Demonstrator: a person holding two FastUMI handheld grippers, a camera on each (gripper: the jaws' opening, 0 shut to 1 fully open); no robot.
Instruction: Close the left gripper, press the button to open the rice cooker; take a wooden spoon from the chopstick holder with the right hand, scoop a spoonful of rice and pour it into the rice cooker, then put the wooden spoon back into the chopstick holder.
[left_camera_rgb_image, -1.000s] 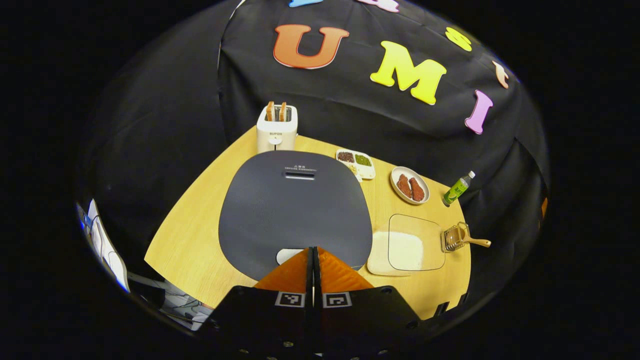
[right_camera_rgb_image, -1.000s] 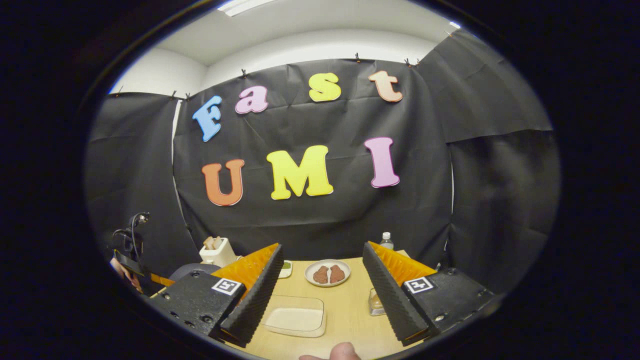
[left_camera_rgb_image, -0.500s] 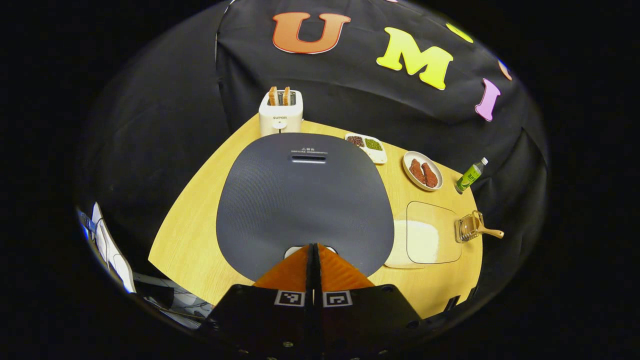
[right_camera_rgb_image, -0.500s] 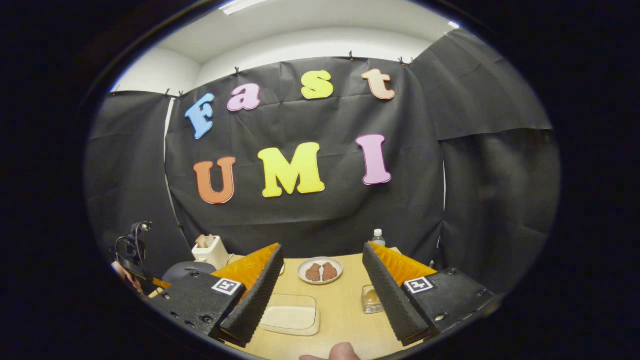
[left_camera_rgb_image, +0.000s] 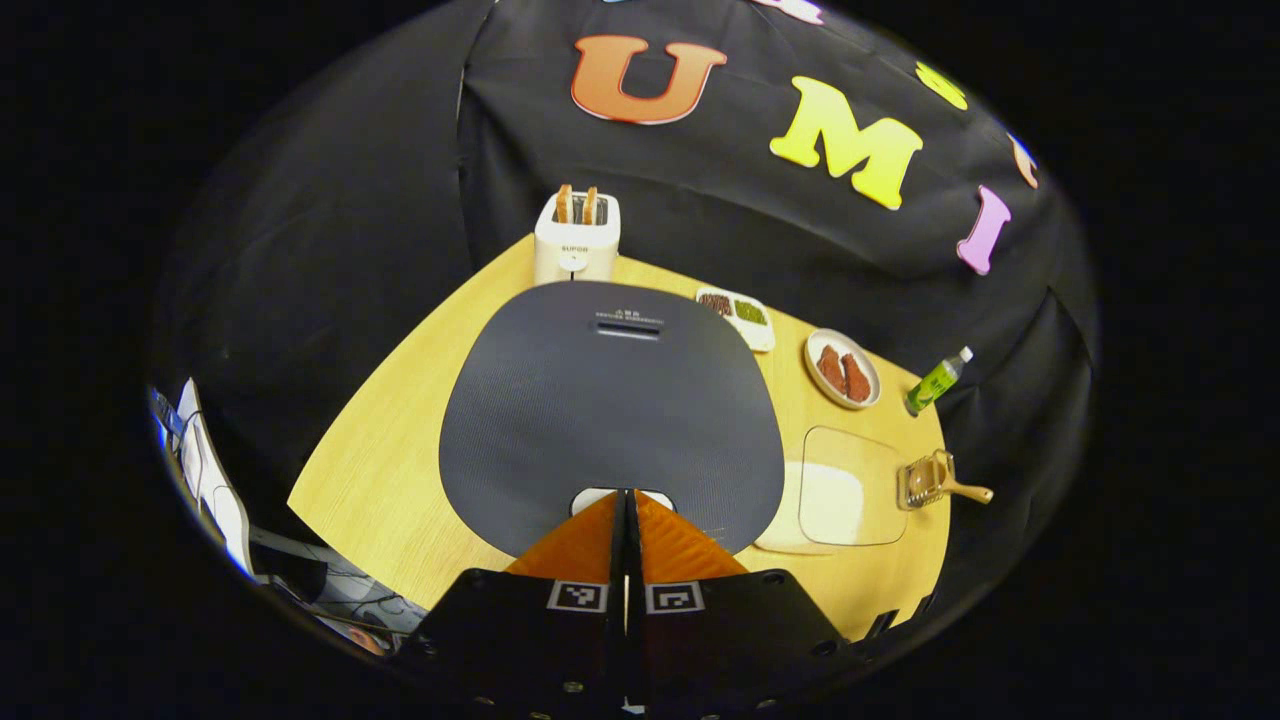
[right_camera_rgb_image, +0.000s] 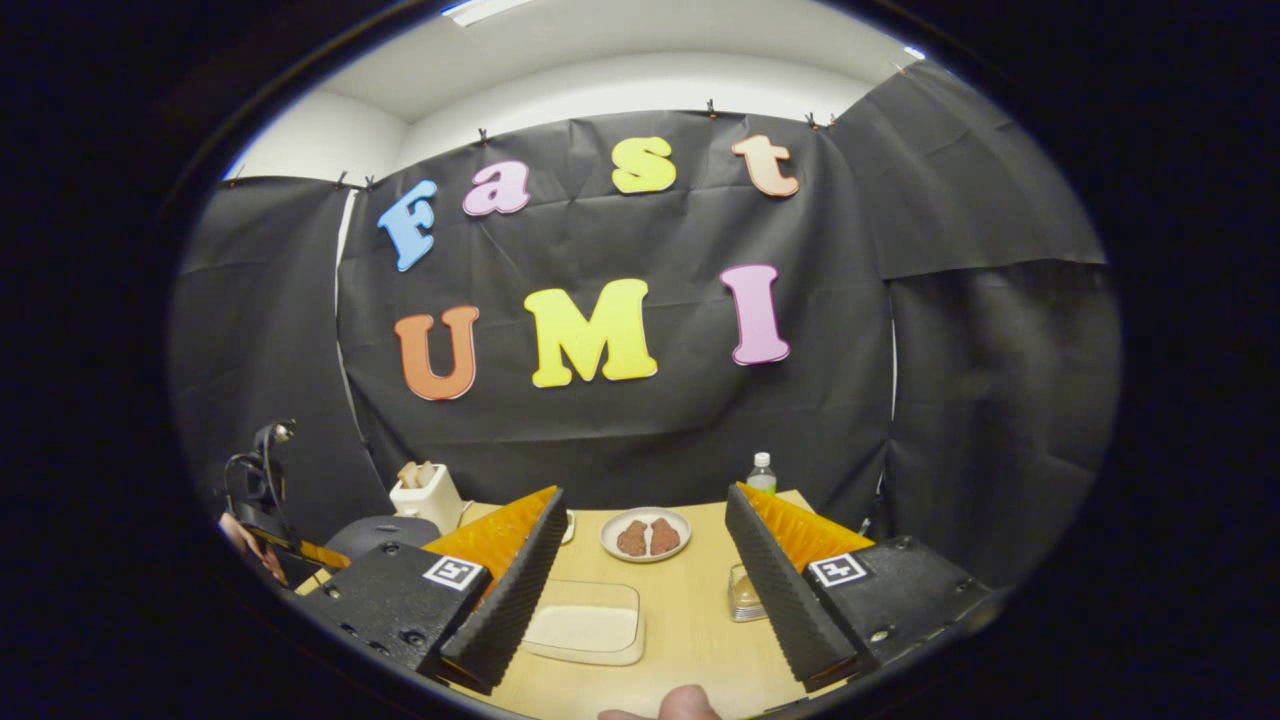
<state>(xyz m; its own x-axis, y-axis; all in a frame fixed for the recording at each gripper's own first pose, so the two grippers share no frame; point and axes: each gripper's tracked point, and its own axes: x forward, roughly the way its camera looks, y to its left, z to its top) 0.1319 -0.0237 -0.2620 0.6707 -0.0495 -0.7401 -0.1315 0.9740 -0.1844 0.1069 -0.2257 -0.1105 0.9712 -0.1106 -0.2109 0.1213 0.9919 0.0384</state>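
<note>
We are working over a pale wooden surface (left_camera_rgb_image: 380, 480) hemmed in by black cloth walls. In the left gripper view, a clear container (left_camera_rgb_image: 835, 490) is holding a shallow layer of white rice, a round plate (left_camera_rgb_image: 842, 368) is carrying two reddish-brown pieces, a divided dish (left_camera_rgb_image: 738, 312) is holding dark and green grains, and a toaster (left_camera_rgb_image: 577, 238) is standing with two slices upright in its slots. The rice cooker (left_camera_rgb_image: 610, 410) is sitting closed, its dark lid facing us. Our left tongs (left_camera_rgb_image: 627, 497) are pressed together, tips at the cooker's pale button (left_camera_rgb_image: 592, 497) on the near edge. The chopstick holder (left_camera_rgb_image: 920, 482) is standing beside the rice container, the wooden spoon (left_camera_rgb_image: 962, 490) lying in it with its handle pointing right, away from the cooker. Our right tongs (right_camera_rgb_image: 645, 545) are hanging wide apart above the surface, gripping nothing.
</note>
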